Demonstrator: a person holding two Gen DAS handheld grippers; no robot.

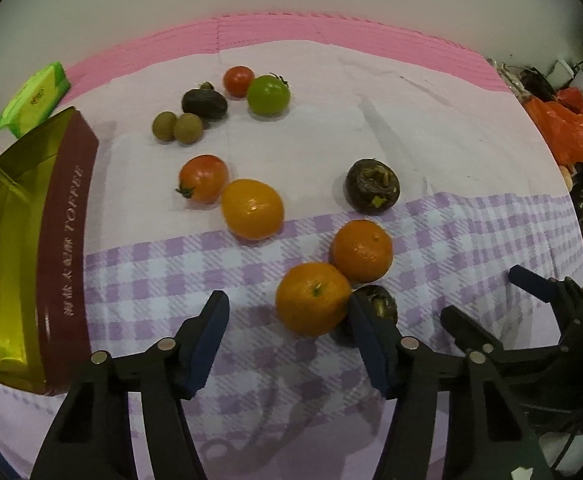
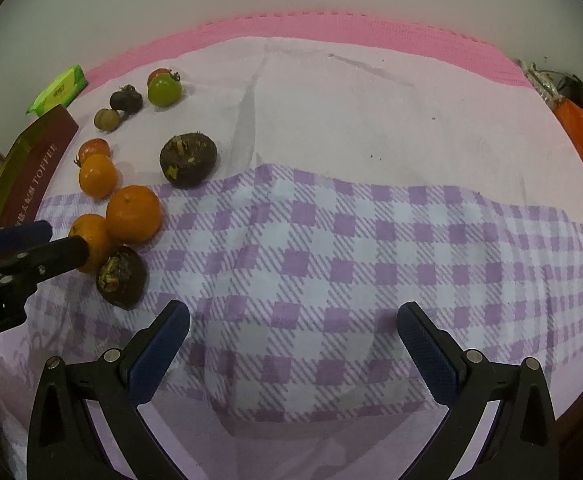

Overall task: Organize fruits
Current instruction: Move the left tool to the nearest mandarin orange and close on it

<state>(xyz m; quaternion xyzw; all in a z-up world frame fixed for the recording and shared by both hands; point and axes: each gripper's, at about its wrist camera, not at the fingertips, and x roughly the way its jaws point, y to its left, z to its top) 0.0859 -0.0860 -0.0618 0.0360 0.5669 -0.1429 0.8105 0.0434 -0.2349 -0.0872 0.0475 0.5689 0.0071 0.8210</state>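
My left gripper [image 1: 287, 304] points down over an orange [image 1: 313, 298] on the checked cloth. The orange lies between its open jaws, close against the right finger [image 1: 365, 332] and well apart from the left one. A second orange [image 1: 361, 250] touches it behind, and a dark brown fruit [image 1: 379, 300] sits just past the right finger. Farther back lie a yellow-orange fruit [image 1: 251, 208], a red tomato [image 1: 203, 178], a green tomato [image 1: 268, 95] and two small brown fruits [image 1: 177, 127]. My right gripper [image 2: 294, 312] stands open over bare cloth, with nothing between its fingers.
An open gold and maroon toffee tin [image 1: 71, 240] stands at the left, with a green packet [image 1: 35, 98] behind it. Another dark fruit [image 1: 372, 187] lies mid-cloth. A pink mat [image 1: 331, 32] borders the far edge. An orange plastic bag [image 1: 571, 132] and clutter sit at the right.
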